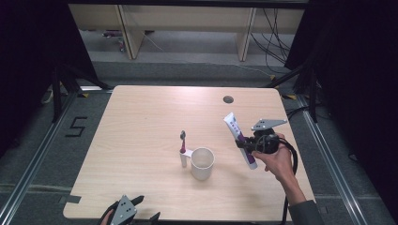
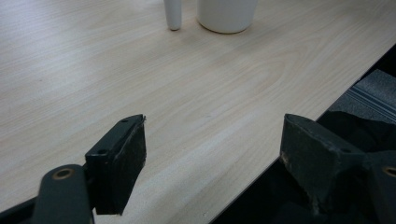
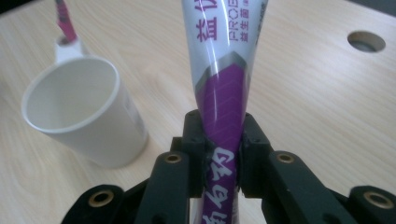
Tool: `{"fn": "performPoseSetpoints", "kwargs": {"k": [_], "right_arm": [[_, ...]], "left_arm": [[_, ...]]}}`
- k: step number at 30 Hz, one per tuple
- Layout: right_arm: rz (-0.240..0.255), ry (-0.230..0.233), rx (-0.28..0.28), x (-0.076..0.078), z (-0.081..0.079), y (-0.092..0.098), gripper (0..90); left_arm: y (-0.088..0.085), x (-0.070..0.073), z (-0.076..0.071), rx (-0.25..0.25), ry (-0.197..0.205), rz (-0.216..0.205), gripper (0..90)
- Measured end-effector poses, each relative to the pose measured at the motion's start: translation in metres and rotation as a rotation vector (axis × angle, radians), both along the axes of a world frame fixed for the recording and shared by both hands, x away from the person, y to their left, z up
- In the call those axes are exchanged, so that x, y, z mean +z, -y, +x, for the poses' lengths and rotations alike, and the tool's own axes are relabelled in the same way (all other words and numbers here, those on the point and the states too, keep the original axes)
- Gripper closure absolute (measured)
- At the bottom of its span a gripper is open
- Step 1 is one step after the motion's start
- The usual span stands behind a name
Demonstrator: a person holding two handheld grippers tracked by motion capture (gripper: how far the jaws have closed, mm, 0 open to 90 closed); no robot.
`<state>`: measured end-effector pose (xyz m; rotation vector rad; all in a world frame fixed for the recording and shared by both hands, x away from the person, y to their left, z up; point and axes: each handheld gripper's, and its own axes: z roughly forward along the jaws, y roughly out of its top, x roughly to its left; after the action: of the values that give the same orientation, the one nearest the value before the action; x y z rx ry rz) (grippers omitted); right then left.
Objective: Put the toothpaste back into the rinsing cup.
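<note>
A white and purple toothpaste tube [image 1: 240, 138] hangs tilted above the right side of the table, with my right gripper [image 1: 248, 143] shut on its purple lower half. In the right gripper view both pads squeeze the toothpaste tube [image 3: 223, 107]. A white cup [image 1: 202, 163] stands near the table's middle, to the left of the tube. A toothbrush [image 1: 183, 145] with a pink neck stands upright in a white holder at the cup's left side. My left gripper [image 1: 129, 208] rests at the front edge, open with nothing between its fingers [image 2: 122, 158].
The light wooden table [image 1: 141, 122] has a round cable hole [image 1: 228, 99] at the back right. Dark floor and black curtains surround it. The left gripper view looks along the table's front edge [image 2: 243, 172] toward the cup [image 2: 227, 14].
</note>
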<state>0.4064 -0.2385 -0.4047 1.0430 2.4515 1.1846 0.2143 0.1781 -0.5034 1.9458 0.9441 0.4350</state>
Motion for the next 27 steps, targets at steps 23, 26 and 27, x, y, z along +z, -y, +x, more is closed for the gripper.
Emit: {"fn": "performPoseSetpoints", "kwargs": {"k": [23, 26, 27], "right_arm": [[0.258, 0.188, 0.081, 0.044, -0.015, -0.053, 76.9], [0.267, 0.186, 0.085, 0.043, -0.016, -0.061, 76.9], [0.285, 0.194, 0.088, 0.041, -0.015, -0.065, 77.0]], "left_arm": [[-0.002, 0.0, 0.0, 0.007, -0.007, 0.004, 18.4], [-0.002, 0.0, 0.0, 0.01, -0.008, 0.007, 18.4], [-0.002, 0.0, 0.0, 0.011, -0.01, 0.008, 18.4]]}}
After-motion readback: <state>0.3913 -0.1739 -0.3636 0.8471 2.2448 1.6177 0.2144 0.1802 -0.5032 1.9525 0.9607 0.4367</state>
